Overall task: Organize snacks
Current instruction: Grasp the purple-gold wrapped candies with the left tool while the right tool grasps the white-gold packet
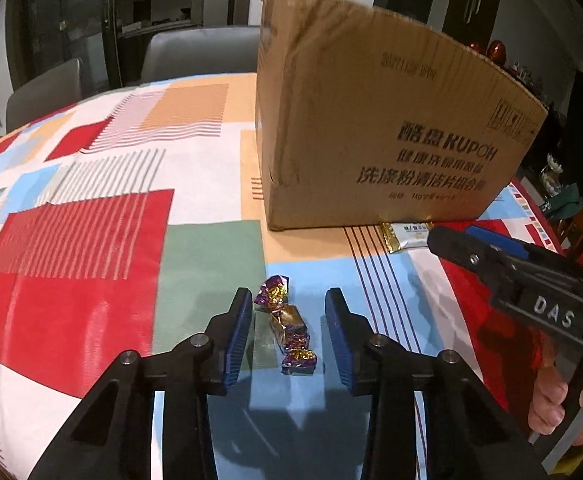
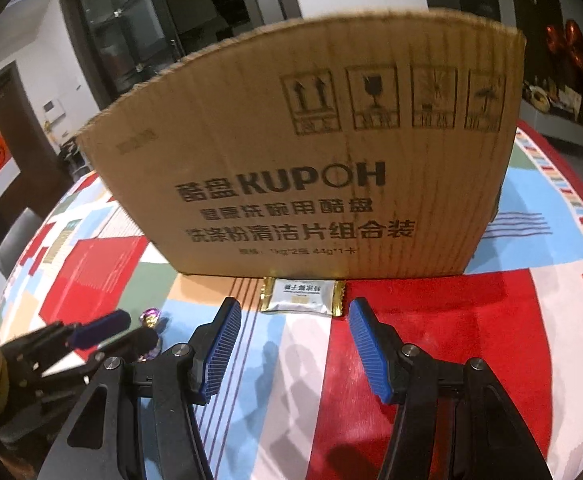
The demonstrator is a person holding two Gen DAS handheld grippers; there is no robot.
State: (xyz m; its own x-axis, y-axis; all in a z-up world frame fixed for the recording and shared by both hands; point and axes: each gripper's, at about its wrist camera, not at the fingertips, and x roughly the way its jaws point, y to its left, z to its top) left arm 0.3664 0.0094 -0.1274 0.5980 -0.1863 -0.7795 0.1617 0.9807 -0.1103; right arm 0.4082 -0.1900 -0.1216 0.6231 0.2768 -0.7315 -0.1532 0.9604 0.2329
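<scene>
While the table [image 1: 91, 208] under its patchwork cloth of red, white, blue, green and tan blocks fills most of both views, a tall brown cardboard box [image 2: 311, 152] stands upright on it, printed with "KUPOH", 3 lines of Chinese characters and 4 handling symbols along its upper right. Its top edge is ragged and open; what lies inside cannot be seen from either camera.

Next in size are the 2 grippers. The left gripper [image 1: 287, 332] sits low over the cloth with its blue-padded jaws apart, and between them, touching neither pad, lies a purple and gold candy [image 1: 287, 332] with twisted foil ends, resting on a green and pale blue patch well in front of the box. The right gripper [image 2: 293, 340] also has its jaws spread wide and holds nothing. Seen from the left wrist camera, it comes in from the right side, a hand [image 1: 563, 408] wrapped around its grip.

Just ahead of the right gripper's fingertips lies a silver packet [image 2: 303, 295] with gold crimped ends, flat on the cloth and right against the foot of the box's printed face. It lies near the middle of that face in the right wrist view.
</scene>
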